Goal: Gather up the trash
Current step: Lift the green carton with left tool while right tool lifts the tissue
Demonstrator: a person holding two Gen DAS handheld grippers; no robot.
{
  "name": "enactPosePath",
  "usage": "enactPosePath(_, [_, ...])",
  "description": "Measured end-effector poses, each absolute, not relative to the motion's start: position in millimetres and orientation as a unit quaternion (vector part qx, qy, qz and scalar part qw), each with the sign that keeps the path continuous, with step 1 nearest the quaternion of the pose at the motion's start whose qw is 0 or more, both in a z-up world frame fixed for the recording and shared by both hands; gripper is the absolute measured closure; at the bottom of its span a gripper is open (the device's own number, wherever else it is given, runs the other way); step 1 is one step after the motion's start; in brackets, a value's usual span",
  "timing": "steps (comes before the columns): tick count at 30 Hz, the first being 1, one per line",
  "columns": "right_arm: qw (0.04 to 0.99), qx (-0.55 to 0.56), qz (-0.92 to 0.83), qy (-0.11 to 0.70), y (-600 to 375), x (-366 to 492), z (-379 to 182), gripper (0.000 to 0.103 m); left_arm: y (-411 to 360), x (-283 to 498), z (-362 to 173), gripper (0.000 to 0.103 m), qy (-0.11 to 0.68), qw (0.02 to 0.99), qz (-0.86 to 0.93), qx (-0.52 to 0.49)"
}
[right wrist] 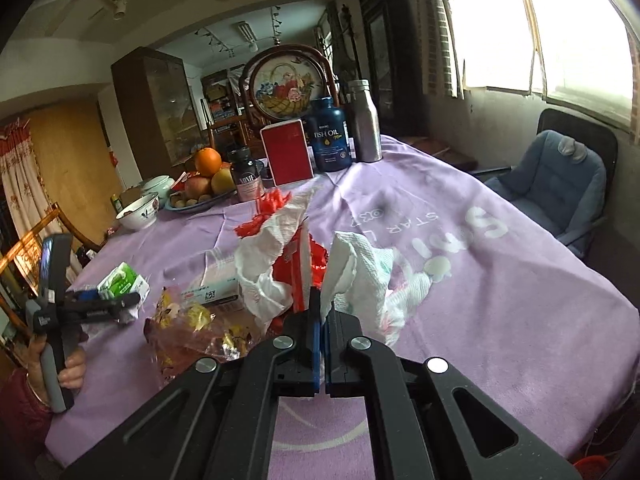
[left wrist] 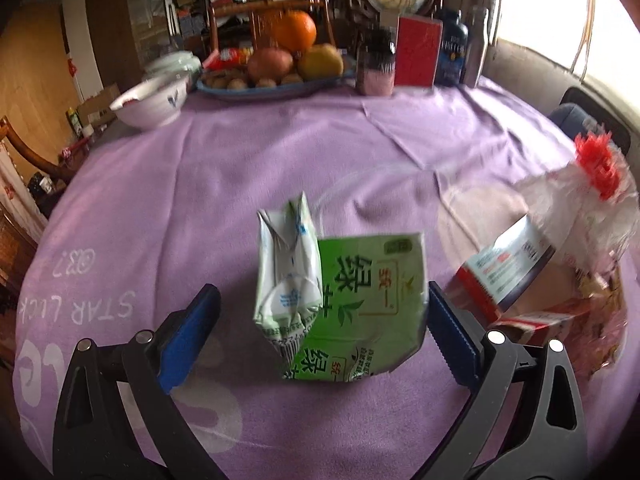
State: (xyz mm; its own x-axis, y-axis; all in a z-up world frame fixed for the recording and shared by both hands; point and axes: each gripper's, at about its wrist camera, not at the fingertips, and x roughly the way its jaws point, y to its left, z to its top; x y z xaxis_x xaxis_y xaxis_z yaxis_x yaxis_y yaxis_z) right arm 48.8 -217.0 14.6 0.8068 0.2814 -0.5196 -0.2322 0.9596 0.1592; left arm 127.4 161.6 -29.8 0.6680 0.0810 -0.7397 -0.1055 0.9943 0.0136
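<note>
**Crushed carton between open pads, bag pinched at the rim**

Nearest us, the left tool (left wrist: 320, 328) stands wide around the crushed green carton (left wrist: 352, 304), its right pad touching or nearly so, the left pad apart. We judge that closing off-centre could spin the carton or squash it out of the pads. It stands roughly upright, long axis vertical, folded top away from us, near the worktop's (left wrist: 200, 184) near edge. The right tool (right wrist: 322, 312) is clamped on the white plastic bag (right wrist: 360, 276); its thin rim could slip free or tear.

The plastic bag (left wrist: 576, 216) is motion-blurred and cut off by the frame's right edge.
</note>
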Motion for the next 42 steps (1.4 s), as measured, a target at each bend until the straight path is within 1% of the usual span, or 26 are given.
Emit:
enactPosePath(2, [0.949, 0.045, 0.14, 0.28, -215.9, 46.6, 15.5, 0.101, 166.6, 125.9, -25.5, 0.017, 0.395, 0.917, 0.042, -0.031])
enactPosePath(4, [0.948, 0.043, 0.143, 0.282, -214.3, 44.9, 16.0, 0.101, 169.7, 128.3, -24.7, 0.028, 0.397, 0.916, 0.035, -0.042])
enactPosePath(5, [0.947, 0.041, 0.144, 0.283, -213.1, 44.3, 15.4, 0.101, 170.5, 129.5, -25.1, 0.031, 0.399, 0.915, 0.034, -0.042])
enactPosePath(6, [0.947, 0.039, 0.144, 0.284, -212.3, 44.6, 14.4, 0.101, 170.5, 130.7, -25.6, 0.036, 0.401, 0.915, 0.035, -0.041])
enactPosePath(7, [0.947, 0.037, 0.144, 0.286, -211.4, 44.4, 12.8, 0.101, 171.1, 132.1, -25.8, 0.038, 0.402, 0.914, 0.035, -0.04])
enactPosePath(15, [0.941, 0.035, 0.143, 0.303, -207.8, 47.2, -0.2, 0.101, 170.0, 126.8, -20.0, 0.039, 0.385, 0.921, 0.031, -0.039])
enactPosePath(23, [0.952, 0.041, 0.142, 0.268, -211.5, 33.0, 22.0, 0.101, 172.7, 109.8, 4.6, 0.039, 0.335, 0.941, 0.036, -0.036])
enactPosePath(32, [0.961, 0.049, 0.13, 0.239, -227.5, 10.5, 41.6, 0.101, 156.6, 81.6, 30.3, 0.039, 0.273, 0.961, 0.037, 0.0])
enactPosePath(42, [0.97, 0.061, 0.089, 0.219, -275.5, -30.9, 49.4, 0.101, 127.6, 55.2, 42.2, 0.039, 0.255, 0.966, -0.013, -0.033])
